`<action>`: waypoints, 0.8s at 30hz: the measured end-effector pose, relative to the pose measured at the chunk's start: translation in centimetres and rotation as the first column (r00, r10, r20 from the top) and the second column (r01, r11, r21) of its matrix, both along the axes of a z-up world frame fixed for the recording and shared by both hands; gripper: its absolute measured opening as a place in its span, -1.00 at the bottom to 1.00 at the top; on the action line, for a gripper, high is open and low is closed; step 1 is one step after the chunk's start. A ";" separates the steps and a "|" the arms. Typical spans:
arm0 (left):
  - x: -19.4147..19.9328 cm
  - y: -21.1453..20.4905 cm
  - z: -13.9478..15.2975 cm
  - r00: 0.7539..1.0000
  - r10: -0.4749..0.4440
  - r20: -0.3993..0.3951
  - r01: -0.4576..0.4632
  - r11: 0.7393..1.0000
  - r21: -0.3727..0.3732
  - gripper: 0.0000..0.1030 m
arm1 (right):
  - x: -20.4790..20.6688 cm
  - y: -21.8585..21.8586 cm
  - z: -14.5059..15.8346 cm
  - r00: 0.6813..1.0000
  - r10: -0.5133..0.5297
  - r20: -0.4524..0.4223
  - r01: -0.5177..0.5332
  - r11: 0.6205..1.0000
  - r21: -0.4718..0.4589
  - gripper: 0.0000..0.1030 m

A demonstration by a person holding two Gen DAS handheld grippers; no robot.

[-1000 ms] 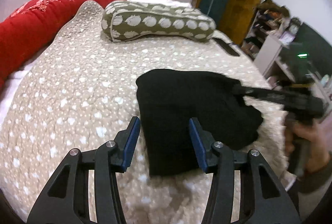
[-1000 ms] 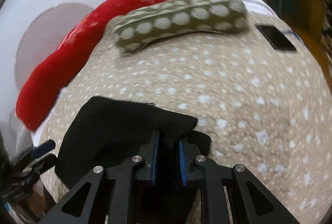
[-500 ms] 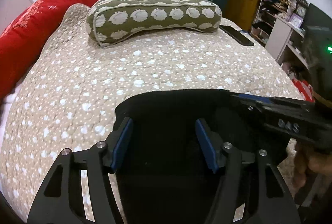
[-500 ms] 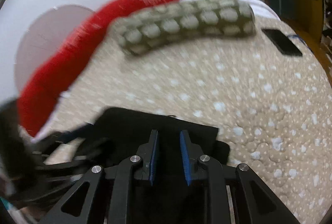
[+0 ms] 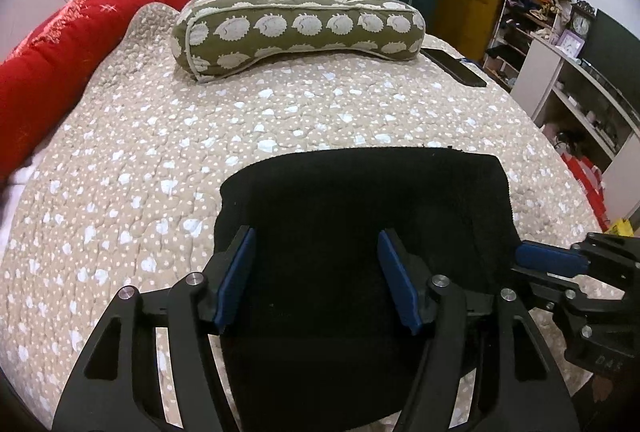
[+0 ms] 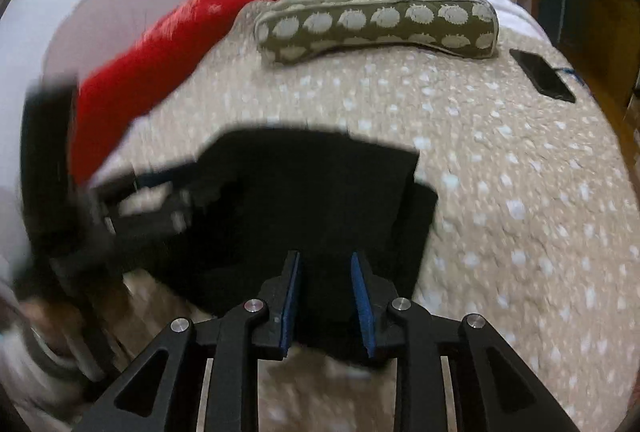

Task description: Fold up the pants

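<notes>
The black pants (image 5: 360,216) lie folded into a compact rectangle on the beige dotted bedspread (image 5: 200,136). My left gripper (image 5: 316,276) is open, its blue pads spread wide just above the pants' near part. My right gripper (image 6: 325,292) is open by a small gap, with the near edge of the pants (image 6: 320,200) between and under its pads. The right gripper also shows in the left wrist view (image 5: 552,264), at the pants' right edge. The left gripper appears blurred in the right wrist view (image 6: 120,208).
An olive pillow with white hedgehog prints (image 5: 296,28) lies across the far side of the bed. A red quilt (image 5: 80,36) runs along the left. A black phone (image 5: 454,66) lies at the far right edge. White shelves (image 5: 568,88) stand to the right.
The left gripper moved forward over the pants. The right gripper's pads, shut a second ago, have spread apart slightly and it has pulled back toward the near edge of the pants.
</notes>
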State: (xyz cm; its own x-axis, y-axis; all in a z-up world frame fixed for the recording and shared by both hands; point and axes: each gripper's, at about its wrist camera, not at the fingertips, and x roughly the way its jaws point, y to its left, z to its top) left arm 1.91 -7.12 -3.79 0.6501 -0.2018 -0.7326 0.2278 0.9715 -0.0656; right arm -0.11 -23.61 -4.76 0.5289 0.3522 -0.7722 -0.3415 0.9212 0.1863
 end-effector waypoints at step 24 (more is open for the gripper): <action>-1.8 0.5 0.8 0.998 0.056 -0.023 -0.057 0.998 -0.001 0.24 | -2.0 -0.8 1.2 0.998 -0.058 0.024 0.058 0.998 0.026 -0.31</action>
